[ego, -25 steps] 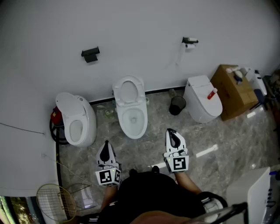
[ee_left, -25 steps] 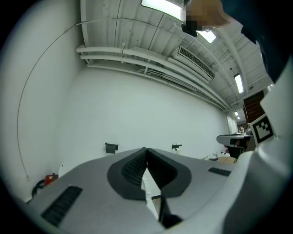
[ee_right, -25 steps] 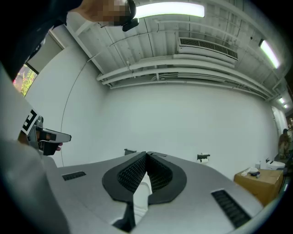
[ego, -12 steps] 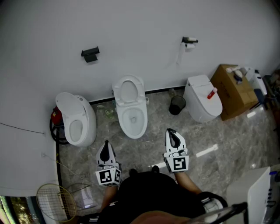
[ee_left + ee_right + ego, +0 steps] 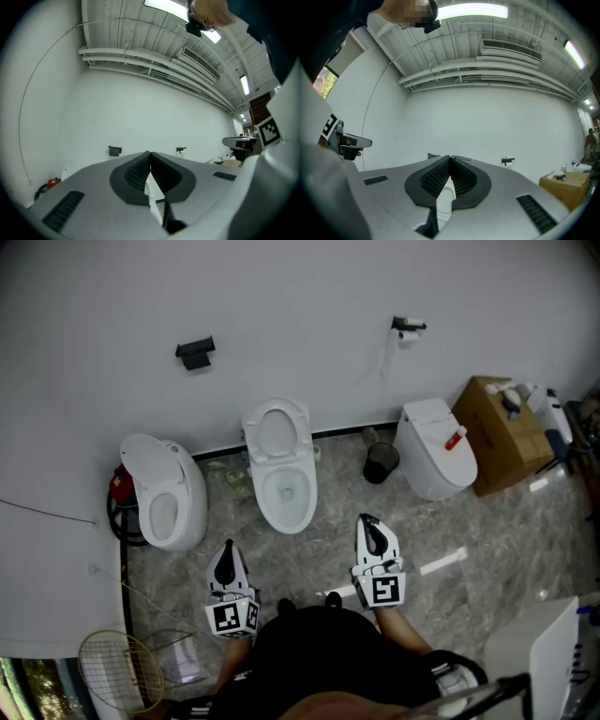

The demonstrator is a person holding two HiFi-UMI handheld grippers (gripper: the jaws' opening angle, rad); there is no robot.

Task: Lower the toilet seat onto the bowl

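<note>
Floor of grey marble lies open between the person and the wall in the head view. The left gripper [image 5: 228, 549] and right gripper [image 5: 366, 524] hang side by side over it, well short of the middle toilet. That toilet's bowl [image 5: 287, 491] is uncovered. Its toilet seat [image 5: 277, 432] stands raised at the back by the white wall [image 5: 300, 296]. A left toilet [image 5: 164, 495] and a lidded right toilet [image 5: 433, 460] flank it with bare floor between. A black bin [image 5: 380, 464] sits just beside the right one, and a cardboard box [image 5: 502, 432] lies farther right.

From the left gripper view, both jaws are pressed together with nothing pinched. A sliver of the white toilet shows through the slot below the tips. On the wall beyond are a black holder [image 5: 115, 150] and a paper holder [image 5: 181, 150].

From the right gripper view, these jaws too are pressed together and empty, with white porcelain showing through the slot. The other gripper sits at the left edge.

Set against the frames from a moment before, both grippers are where they were, and the seat is as upright as it was.
</note>
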